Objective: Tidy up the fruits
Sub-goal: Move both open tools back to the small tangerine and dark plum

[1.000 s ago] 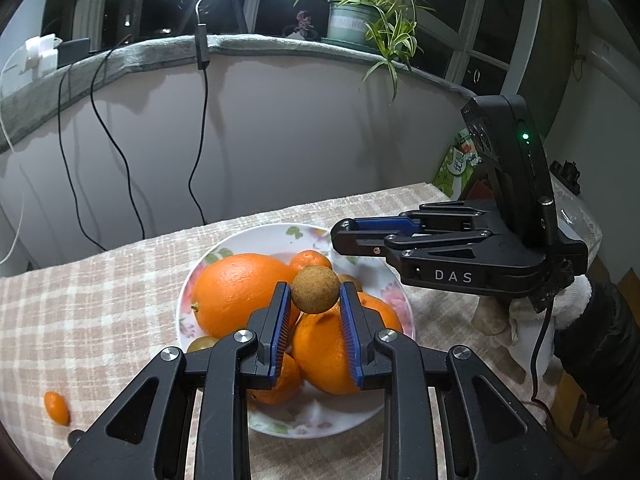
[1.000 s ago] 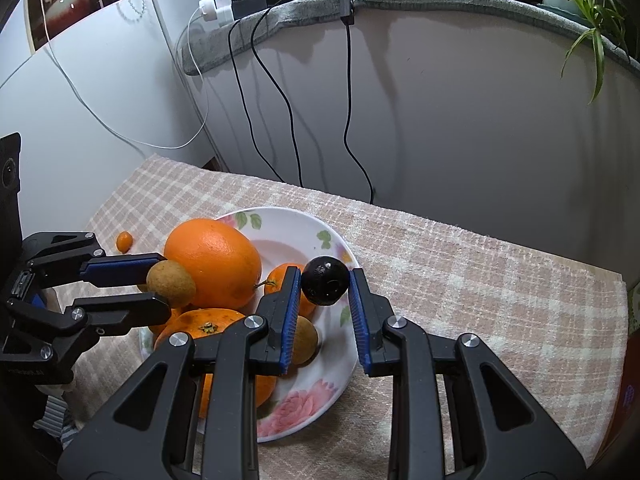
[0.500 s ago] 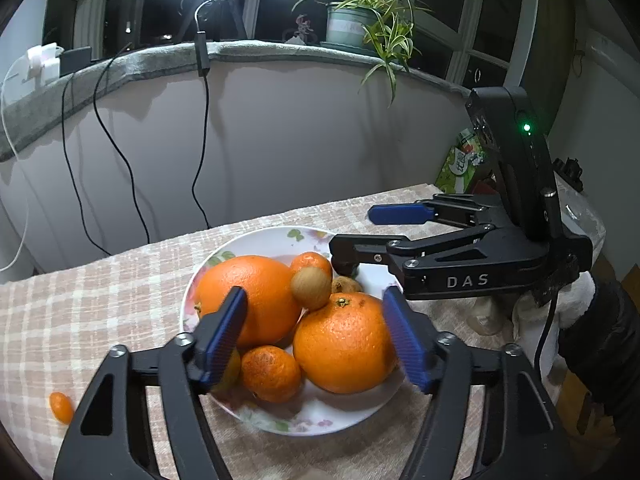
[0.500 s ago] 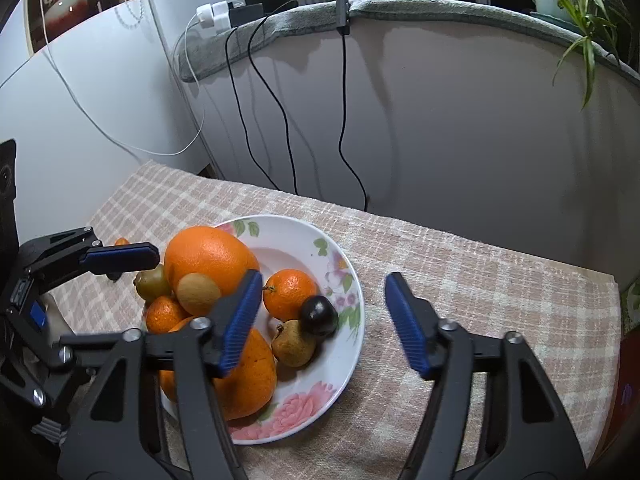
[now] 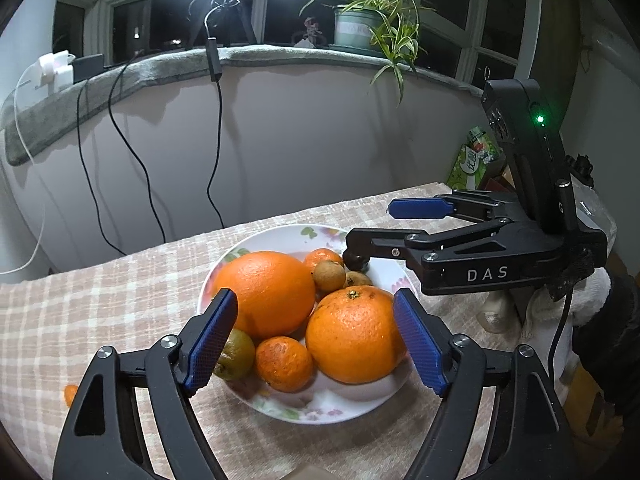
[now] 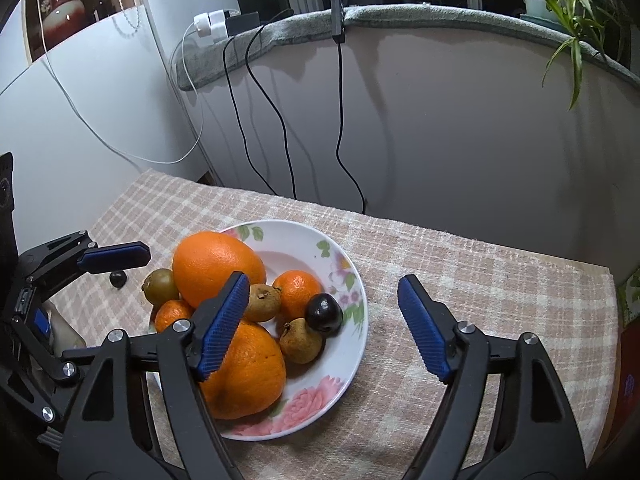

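Both claws, left claw (image 5: 314,342) and right claw (image 6: 322,326), gape wide and empty over the floral plate (image 6: 352,344), while that stray kumquat (image 5: 70,394) on the desk looks light, smooth, roll-prone, best pinched mid-belly

Fruit pile (image 6: 224,280) in plate (image 6: 352,344), plate on tablecloth (image 6: 480,288); wall w/ cables (image 6: 340,120) behind.

We read "DAS" in white letters on the black body of the right gripper (image 5: 372,232) (beside the plate (image 5: 280,236)); the green carton's (image 5: 476,156) print stays illegible.
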Action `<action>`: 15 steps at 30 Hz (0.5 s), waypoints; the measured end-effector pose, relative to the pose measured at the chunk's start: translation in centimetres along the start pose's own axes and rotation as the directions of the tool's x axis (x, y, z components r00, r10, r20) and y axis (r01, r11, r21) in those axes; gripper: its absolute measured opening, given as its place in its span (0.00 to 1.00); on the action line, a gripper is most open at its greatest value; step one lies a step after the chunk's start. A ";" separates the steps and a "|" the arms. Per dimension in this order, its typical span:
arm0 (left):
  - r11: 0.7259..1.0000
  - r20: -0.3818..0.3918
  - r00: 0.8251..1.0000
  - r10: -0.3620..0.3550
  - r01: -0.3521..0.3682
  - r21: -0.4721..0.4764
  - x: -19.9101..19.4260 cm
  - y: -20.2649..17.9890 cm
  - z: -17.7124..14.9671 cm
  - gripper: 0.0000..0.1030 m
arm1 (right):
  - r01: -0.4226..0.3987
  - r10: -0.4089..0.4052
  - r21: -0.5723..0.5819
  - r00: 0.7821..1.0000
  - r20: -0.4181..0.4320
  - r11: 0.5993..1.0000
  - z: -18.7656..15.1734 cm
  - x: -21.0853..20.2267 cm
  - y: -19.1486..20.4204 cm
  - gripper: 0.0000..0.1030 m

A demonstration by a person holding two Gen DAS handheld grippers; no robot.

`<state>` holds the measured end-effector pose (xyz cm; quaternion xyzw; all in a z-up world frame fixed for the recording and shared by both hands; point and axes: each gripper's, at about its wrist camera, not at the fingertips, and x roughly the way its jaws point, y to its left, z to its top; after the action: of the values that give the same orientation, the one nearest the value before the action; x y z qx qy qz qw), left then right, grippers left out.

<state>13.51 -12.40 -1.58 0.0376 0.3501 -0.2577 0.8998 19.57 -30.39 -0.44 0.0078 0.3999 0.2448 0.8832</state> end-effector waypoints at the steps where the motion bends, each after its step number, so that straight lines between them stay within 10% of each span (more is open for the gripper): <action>1: 1.000 0.003 1.000 0.002 -0.002 0.002 -0.2 0.0 -0.1 0.78 | 0.002 -0.002 0.001 1.000 0.004 1.000 0.0 -0.1 0.0 0.77; 15: 0.999 0.052 0.998 0.035 -0.035 0.016 -2.8 -0.1 -0.6 0.78 | -0.025 0.024 0.036 0.999 0.040 0.999 0.2 -1.4 0.9 0.77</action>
<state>11.42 -11.11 -0.18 0.0447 0.3240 -0.2458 0.9125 18.55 -30.21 0.86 0.0335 0.3866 0.2482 0.8876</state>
